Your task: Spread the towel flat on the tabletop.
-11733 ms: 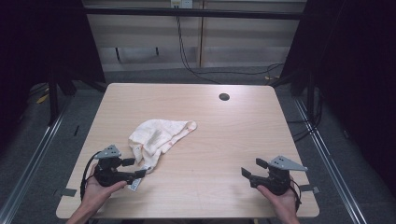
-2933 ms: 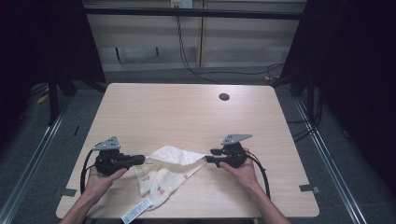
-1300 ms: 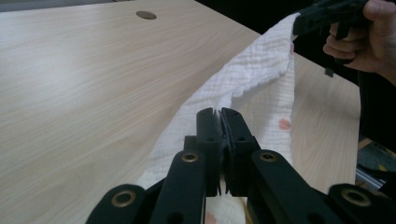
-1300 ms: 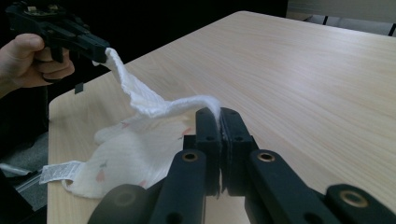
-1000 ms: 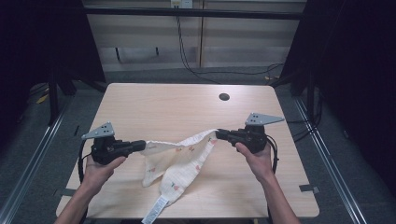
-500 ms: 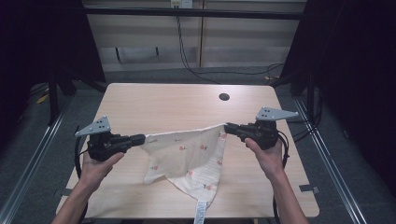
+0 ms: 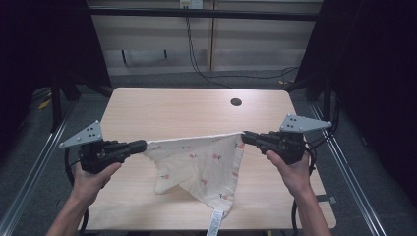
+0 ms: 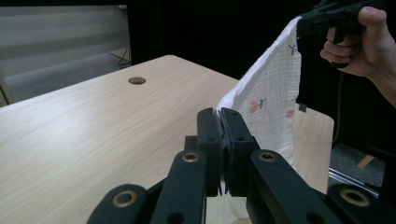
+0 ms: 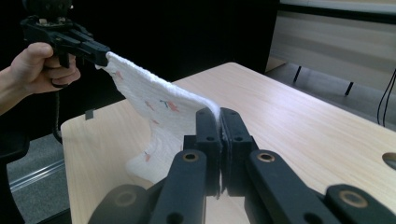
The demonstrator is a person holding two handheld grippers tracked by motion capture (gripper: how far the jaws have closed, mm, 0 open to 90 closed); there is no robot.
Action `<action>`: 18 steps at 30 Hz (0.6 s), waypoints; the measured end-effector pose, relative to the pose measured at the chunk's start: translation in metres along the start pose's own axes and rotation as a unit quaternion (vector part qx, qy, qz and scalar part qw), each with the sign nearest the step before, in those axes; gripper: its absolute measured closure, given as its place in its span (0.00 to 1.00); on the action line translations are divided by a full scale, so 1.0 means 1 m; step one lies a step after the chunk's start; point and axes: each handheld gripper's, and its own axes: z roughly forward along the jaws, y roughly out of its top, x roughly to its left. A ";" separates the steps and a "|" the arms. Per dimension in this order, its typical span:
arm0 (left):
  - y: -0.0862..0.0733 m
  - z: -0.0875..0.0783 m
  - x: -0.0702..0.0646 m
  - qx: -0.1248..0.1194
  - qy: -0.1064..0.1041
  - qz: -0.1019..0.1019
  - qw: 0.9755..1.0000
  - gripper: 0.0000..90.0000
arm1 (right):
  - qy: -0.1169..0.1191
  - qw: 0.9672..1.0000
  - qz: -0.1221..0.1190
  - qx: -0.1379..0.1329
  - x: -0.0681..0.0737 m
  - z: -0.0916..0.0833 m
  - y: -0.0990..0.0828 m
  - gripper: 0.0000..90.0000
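Hanging nearest the person's edge of the table (image 7: 147,103), a white label (image 7: 216,227) dangles off the lowest tip of the cloth (image 7: 201,164), past the table's front edge. That cloth is a thin white square with a fine woven grid and small red and green printed figures, soft enough to sag in folds. It is stretched in the air between 2 grippers, its top hem running almost level from left to right, so its long axis lies across the table, side to side. The lower part droops in a loose triangle toward the wood; whether the folded corner at lower left rests on the surface I cannot tell.

The left gripper (image 7: 141,145) points right, its 2 black jaws pressed together on the cloth's left top corner; the left gripper view shows the hem nipped between the pads. The right gripper (image 7: 245,137) points left and pinches the opposite top corner the same way, jaws tight on the fabric in the right gripper view. Both hands sit at about equal height and equally near the cloth, 1 at each end, so the likely next move, laying it flat, turns on keeping that hem taut and level.

Farther back, the pale wood-grain table is smooth, with 1 round dark hole (image 7: 236,102) near its far edge.
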 end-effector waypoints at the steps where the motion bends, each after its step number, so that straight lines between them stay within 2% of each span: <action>1: 0.003 -0.002 -0.003 -0.012 -0.003 -0.003 1.000 0.97 | 0.000 1.000 -0.005 0.001 0.003 -0.001 0.002 0.97; 6: 0.012 -0.007 -0.011 -0.018 -0.003 0.011 1.000 0.97 | 0.003 1.000 -0.018 0.001 0.012 -0.003 0.011 0.97; 7: 0.017 -0.013 -0.014 -0.023 0.001 0.020 1.000 0.97 | 0.003 1.000 -0.022 -0.001 0.015 -0.006 0.015 0.97; 10: 0.023 -0.022 -0.017 -0.028 0.000 0.025 0.999 0.97 | -0.001 1.000 -0.027 -0.005 0.019 -0.014 0.020 0.97; 11: 0.028 -0.029 -0.020 -0.033 -0.003 0.032 0.999 0.97 | -0.001 1.000 -0.029 -0.005 0.020 -0.017 0.022 0.97; 13: 0.031 -0.034 -0.023 -0.040 0.001 0.037 0.999 0.97 | 0.004 0.999 -0.032 -0.007 0.022 -0.021 0.025 0.97; 18: 0.033 -0.038 -0.026 -0.049 0.005 0.037 0.998 0.98 | 0.002 0.999 -0.044 -0.002 0.029 -0.025 0.032 0.97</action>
